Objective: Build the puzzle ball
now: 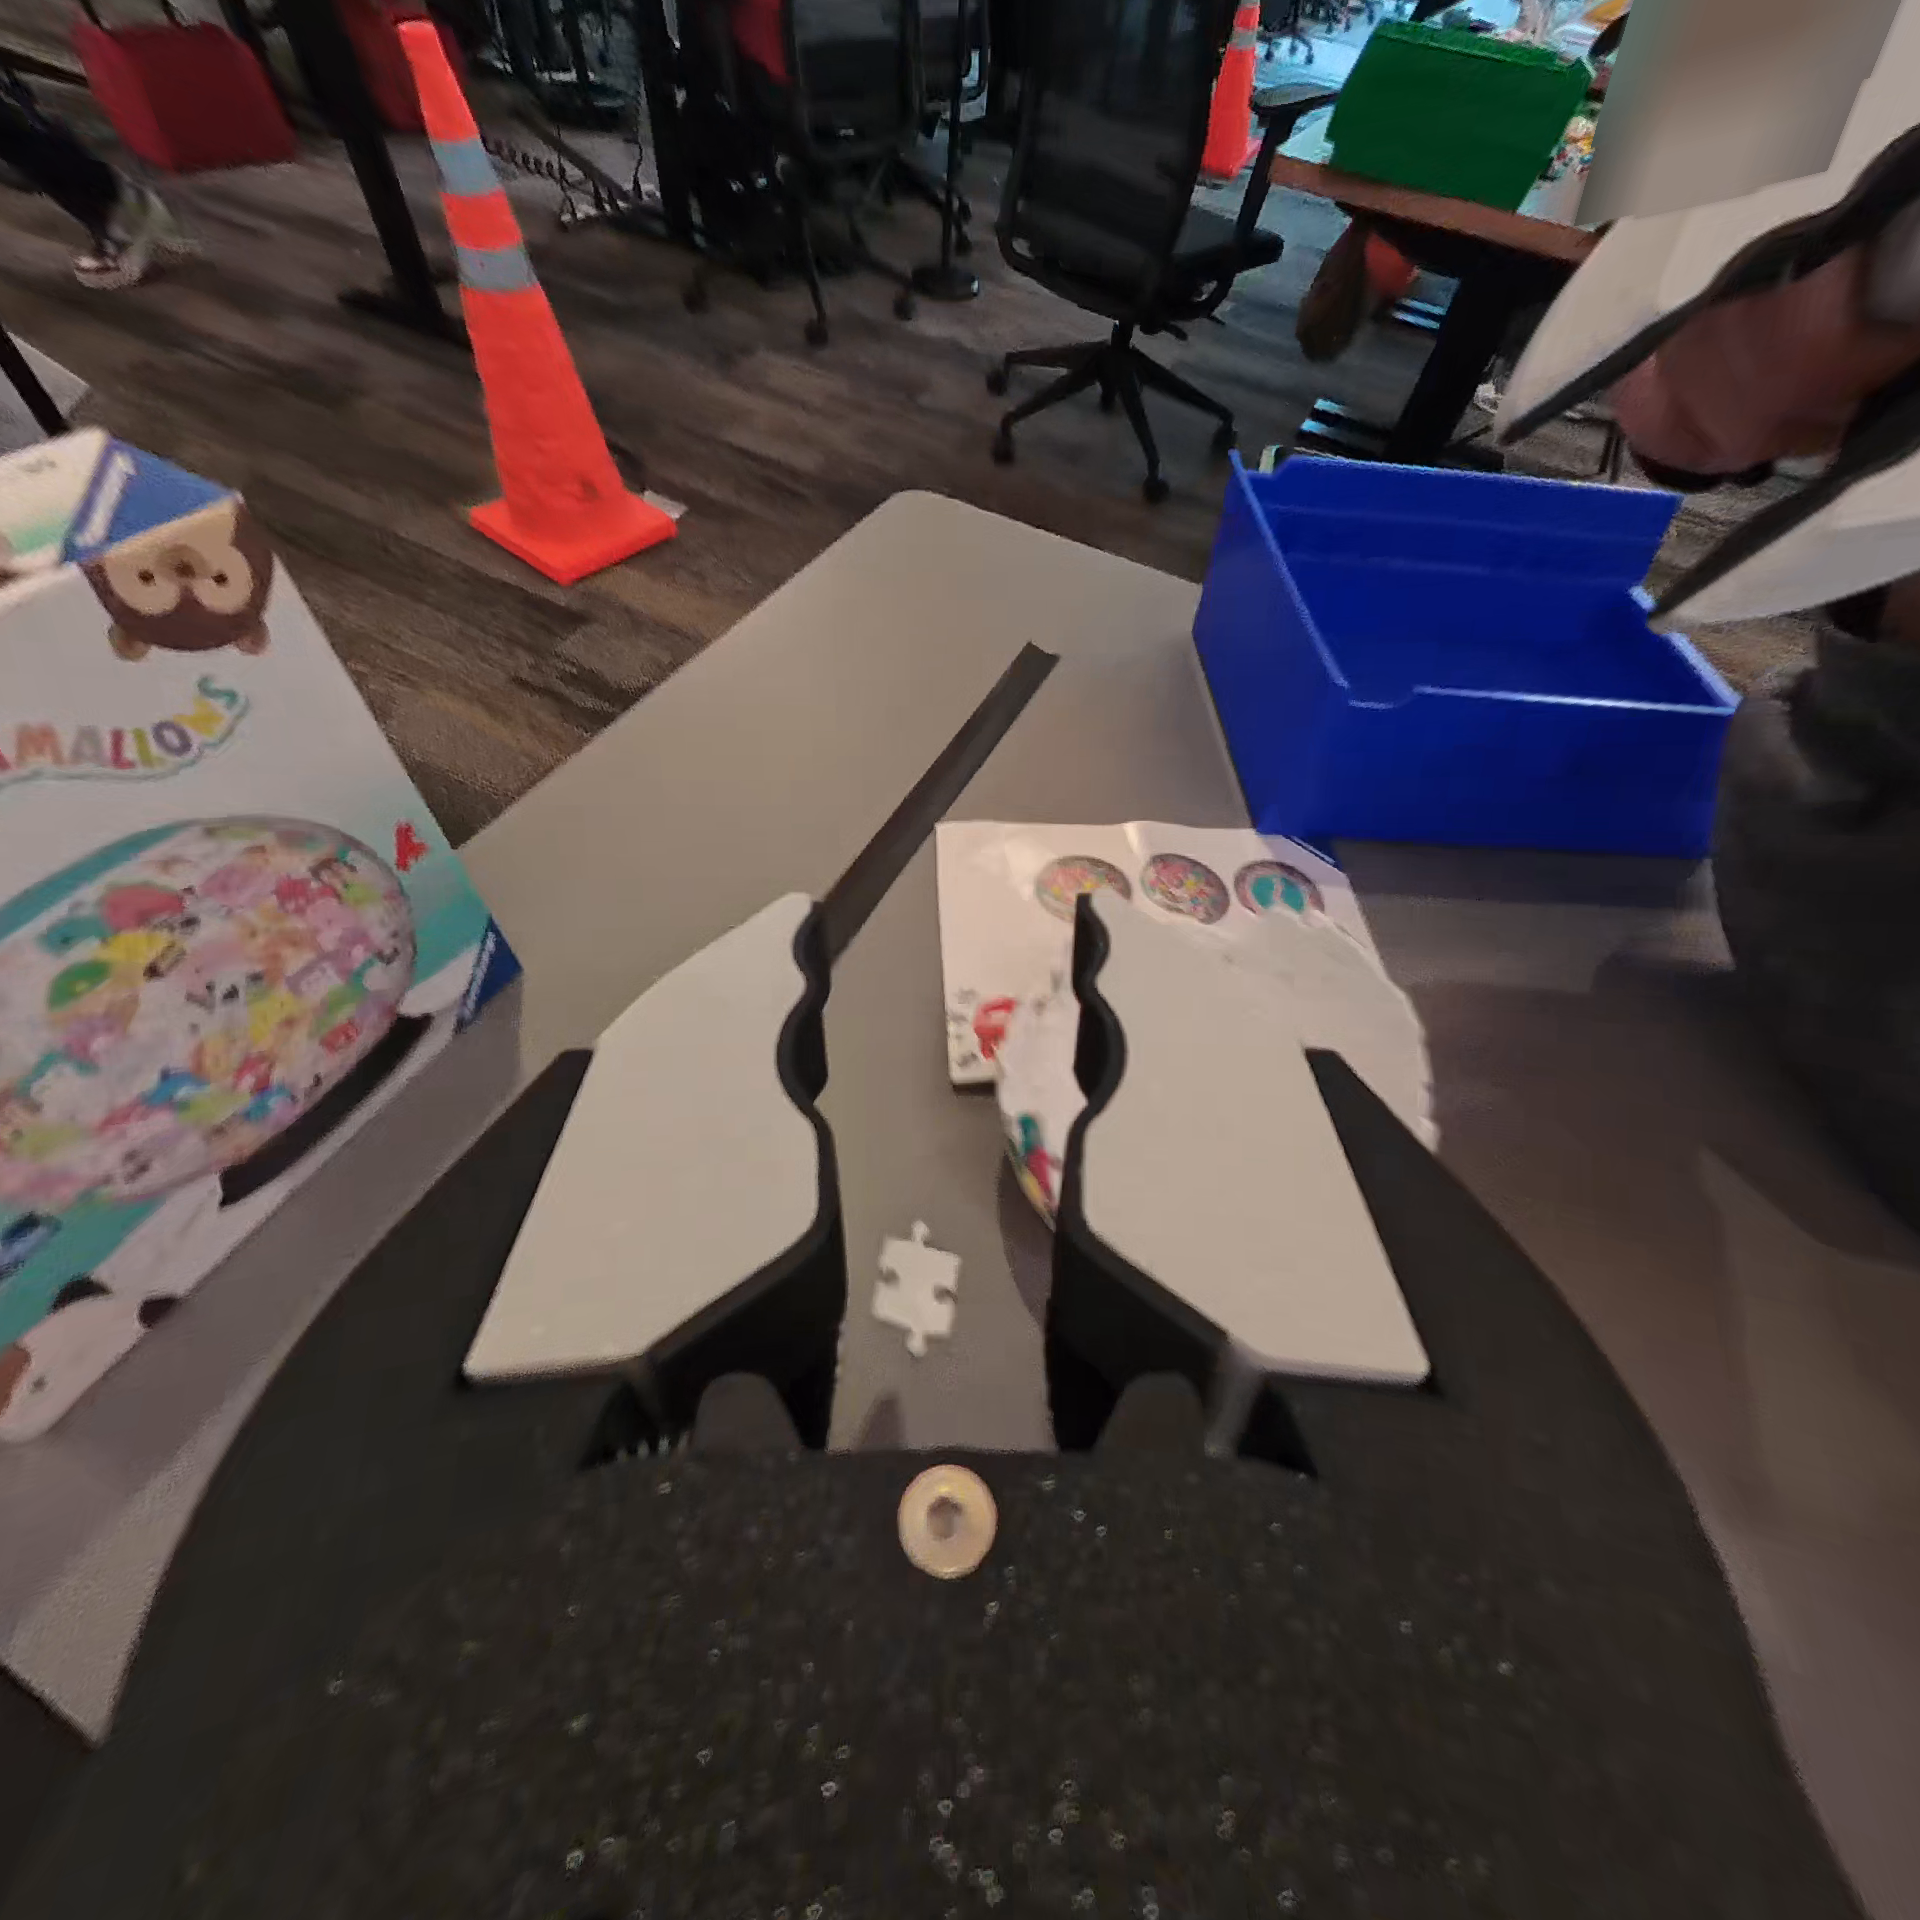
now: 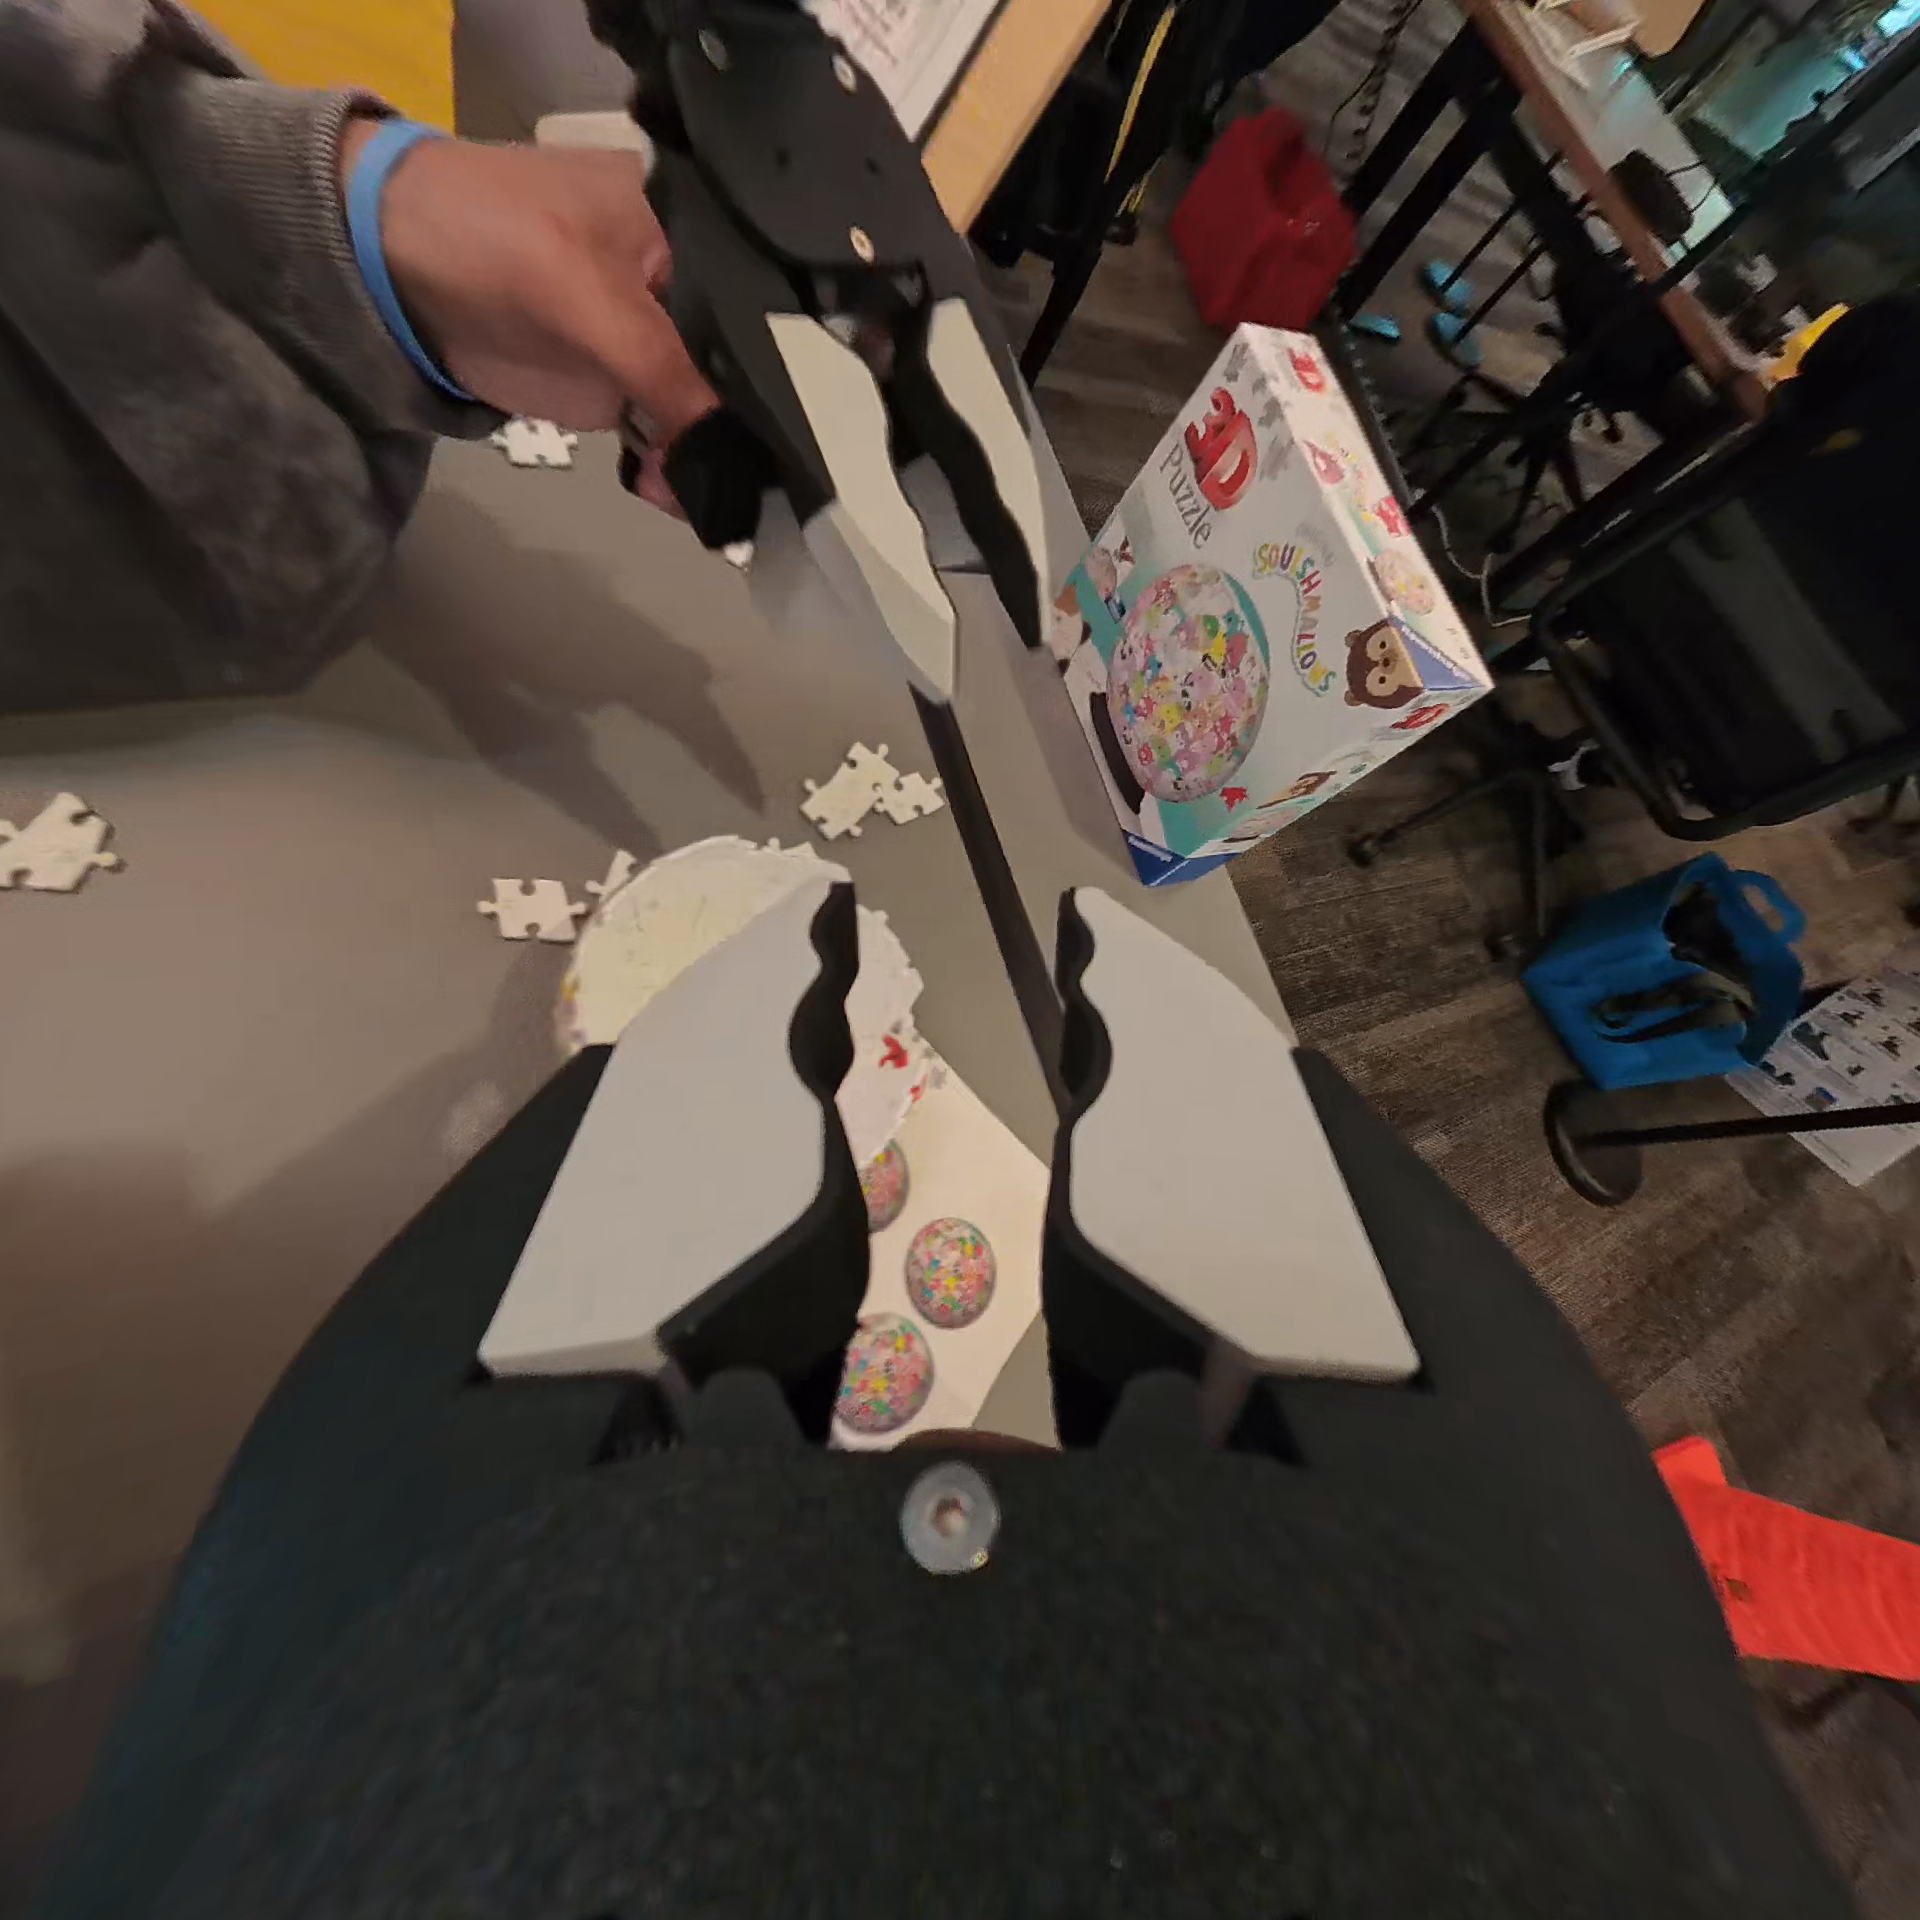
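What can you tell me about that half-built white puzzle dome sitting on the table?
The half-built puzzle dome is a curved shell of interlocked pieces, seemingly thin plastic or card, white with a few small coloured marks. Its edge is jagged where pieces are missing. It sits on the grey table, overlapping a printed sheet showing pictures of balls. Loose white pieces lie close by. Neither gripper touches it.

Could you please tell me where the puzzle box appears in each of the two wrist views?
Left wrist view: the puzzle box stands at the far left edge, on the table.
Right wrist view: it sits upper right, at the table's far edge.
Shared landmark: the half-built ball, lying beside the instruction sheet.
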{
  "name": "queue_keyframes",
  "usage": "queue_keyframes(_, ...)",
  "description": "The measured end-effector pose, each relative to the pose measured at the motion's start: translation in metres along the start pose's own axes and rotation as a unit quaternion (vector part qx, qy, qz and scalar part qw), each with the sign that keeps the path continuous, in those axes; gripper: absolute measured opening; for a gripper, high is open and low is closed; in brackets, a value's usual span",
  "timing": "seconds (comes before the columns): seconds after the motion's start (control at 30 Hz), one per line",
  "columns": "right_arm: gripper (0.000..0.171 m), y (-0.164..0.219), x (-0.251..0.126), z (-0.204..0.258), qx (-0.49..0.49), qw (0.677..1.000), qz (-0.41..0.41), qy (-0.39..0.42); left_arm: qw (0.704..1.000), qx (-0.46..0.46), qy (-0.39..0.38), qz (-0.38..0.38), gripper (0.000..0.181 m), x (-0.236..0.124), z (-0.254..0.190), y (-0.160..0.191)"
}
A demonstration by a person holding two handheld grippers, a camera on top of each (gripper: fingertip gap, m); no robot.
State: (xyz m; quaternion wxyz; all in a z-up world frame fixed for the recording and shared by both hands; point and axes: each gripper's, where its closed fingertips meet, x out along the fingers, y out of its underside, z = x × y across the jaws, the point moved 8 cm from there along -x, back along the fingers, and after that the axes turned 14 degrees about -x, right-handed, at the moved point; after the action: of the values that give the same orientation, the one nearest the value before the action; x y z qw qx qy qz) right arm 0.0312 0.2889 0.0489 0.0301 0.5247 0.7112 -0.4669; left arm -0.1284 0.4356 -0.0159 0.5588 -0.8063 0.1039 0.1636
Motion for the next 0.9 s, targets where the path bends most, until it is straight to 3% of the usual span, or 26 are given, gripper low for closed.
queue_keyframes(0.1, 0.033, 0.001, -0.01, 0.025, 0.016, 0.999, -0.02, -0.037, 0.999, -0.01, -0.012, 0.039, 0.053, -0.025, -0.017, 0.02)
queue_keyframes(0.2, 0.043, 0.007, -0.004, 0.056, 0.049, 0.995, -0.048, -0.076, 0.998, -0.019, -0.009, 0.061, 0.047, -0.04, -0.04, 0.049)
queue_keyframes(0.33, 0.055, 0.037, 0.015, 0.091, 0.077, 0.994, -0.072, 0.022, 0.999, -0.022, -0.012, 0.03, 0.046, -0.045, -0.077, 0.087)
queue_keyframes(0.47, 0.069, 0.06, 0.031, 0.101, 0.168, 0.977, -0.086, 0.097, 0.996, -0.035, -0.074, -0.02, 0.043, -0.029, -0.096, 0.099)
queue_keyframes(0.53, 0.081, 0.066, 0.041, 0.101, 0.195, 0.972, -0.08, 0.106, 0.993, -0.026, -0.113, -0.014, 0.044, -0.017, -0.097, 0.101)
queue_keyframes(0.6, 0.081, 0.071, 0.051, 0.101, 0.203, 0.971, -0.081, 0.097, 0.99, -0.018, -0.136, -0.035, 0.043, -0.011, -0.092, 0.1)
queue_keyframes(0.7, 0.086, 0.074, 0.065, 0.108, 0.216, 0.971, -0.092, 0.055, 0.991, -0.042, -0.12, -0.045, 0.044, -0.012, -0.078, 0.101)
queue_keyframes(0.77, 0.087, 0.078, 0.067, 0.11, 0.207, 0.973, -0.076, 0.069, 0.992, -0.076, -0.089, -0.043, 0.043, -0.012, -0.072, 0.104)
queue_keyframes(0.9, 0.086, 0.081, 0.07, 0.118, 0.225, 0.968, -0.075, 0.077, 0.985, -0.112, -0.126, -0.033, 0.044, -0.005, -0.052, 0.117)
